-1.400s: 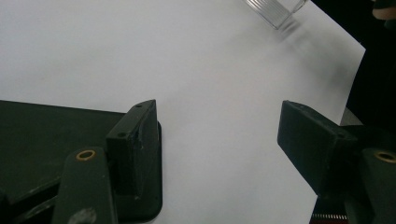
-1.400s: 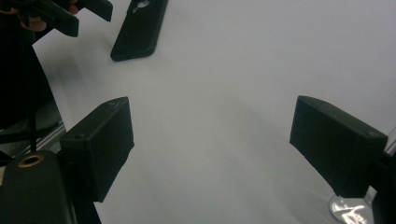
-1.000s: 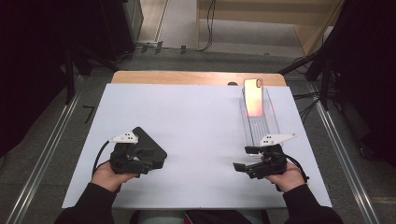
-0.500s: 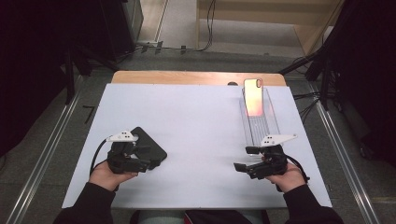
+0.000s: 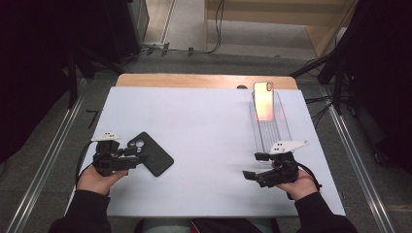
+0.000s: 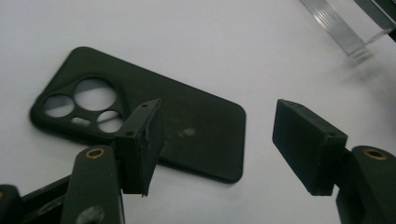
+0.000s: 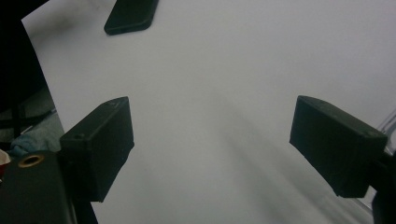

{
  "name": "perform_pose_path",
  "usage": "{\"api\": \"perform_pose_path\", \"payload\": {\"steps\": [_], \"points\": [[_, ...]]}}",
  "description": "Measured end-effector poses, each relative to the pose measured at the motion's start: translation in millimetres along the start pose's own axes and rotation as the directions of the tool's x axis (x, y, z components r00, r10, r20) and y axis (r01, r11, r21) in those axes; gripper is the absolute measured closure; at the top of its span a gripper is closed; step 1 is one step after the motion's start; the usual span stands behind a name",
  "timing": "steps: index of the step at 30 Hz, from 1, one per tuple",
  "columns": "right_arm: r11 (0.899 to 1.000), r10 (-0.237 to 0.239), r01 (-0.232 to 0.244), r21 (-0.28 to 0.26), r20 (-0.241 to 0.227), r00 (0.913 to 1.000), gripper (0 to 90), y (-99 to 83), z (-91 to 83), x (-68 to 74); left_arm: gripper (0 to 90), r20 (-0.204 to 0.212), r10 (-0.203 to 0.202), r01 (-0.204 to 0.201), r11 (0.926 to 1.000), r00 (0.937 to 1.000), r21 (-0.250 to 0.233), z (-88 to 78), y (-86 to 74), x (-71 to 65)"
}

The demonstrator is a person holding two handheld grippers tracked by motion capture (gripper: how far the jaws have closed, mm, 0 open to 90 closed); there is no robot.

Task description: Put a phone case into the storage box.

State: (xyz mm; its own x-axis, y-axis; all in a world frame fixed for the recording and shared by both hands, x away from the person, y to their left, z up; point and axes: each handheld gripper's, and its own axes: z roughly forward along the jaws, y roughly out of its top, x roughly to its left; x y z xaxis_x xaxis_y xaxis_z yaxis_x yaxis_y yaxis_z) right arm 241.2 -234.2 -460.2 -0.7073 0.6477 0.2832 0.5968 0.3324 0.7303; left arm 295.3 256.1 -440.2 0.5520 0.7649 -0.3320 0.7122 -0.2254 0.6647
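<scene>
1. The left tongs have drawn back toward the person, off the black phone case; a second ago they sat over it.
2. Their jaws have just been closing a little, yet stand apart on nothing.
3. The case lies flat on the white bench, camera holes up, just ahead of them, apparently released.
4. The right tongs rest open and empty, well apart, beside the clear stand holding a phone.

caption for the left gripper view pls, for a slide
Left gripper with its jaws open above a black phone case lying flat on the white table, camera cutouts facing up.
</scene>
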Motion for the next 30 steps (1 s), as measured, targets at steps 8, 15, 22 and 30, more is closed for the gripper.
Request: {"api": "perform_pose_path", "payload": {"steps": [8,15,22,30], "points": [[1.0,0.001,-0.001,0.003,-0.006,1.0,11.9,1.3,1.8,0.1,64.9,-0.123,-0.058,0.06,0.9981,0.9907,0.011,-2.5,3.1,12.0],[1.0,-0.003,0.003,-0.004,-0.007,1.0,12.0,2.0,2.3,-1.0,90.0,-0.176,-0.017,0.023,0.9993,0.9842,0.03,6.3,0.8,27.3],[1.0,-0.002,0.001,-0.008,-0.005,1.0,12.0,2.0,1.5,-1.4,90.0,-0.205,-0.044,0.061,0.9953,0.9777,0.075,21.8,-7.1,38.1],[1.0,-0.005,0.005,-0.009,-0.001,1.0,12.1,2.2,2.2,-1.0,90.0,-0.241,-0.064,0.088,0.992,0.9684,0.091,32.8,-8.4,47.1]]}}
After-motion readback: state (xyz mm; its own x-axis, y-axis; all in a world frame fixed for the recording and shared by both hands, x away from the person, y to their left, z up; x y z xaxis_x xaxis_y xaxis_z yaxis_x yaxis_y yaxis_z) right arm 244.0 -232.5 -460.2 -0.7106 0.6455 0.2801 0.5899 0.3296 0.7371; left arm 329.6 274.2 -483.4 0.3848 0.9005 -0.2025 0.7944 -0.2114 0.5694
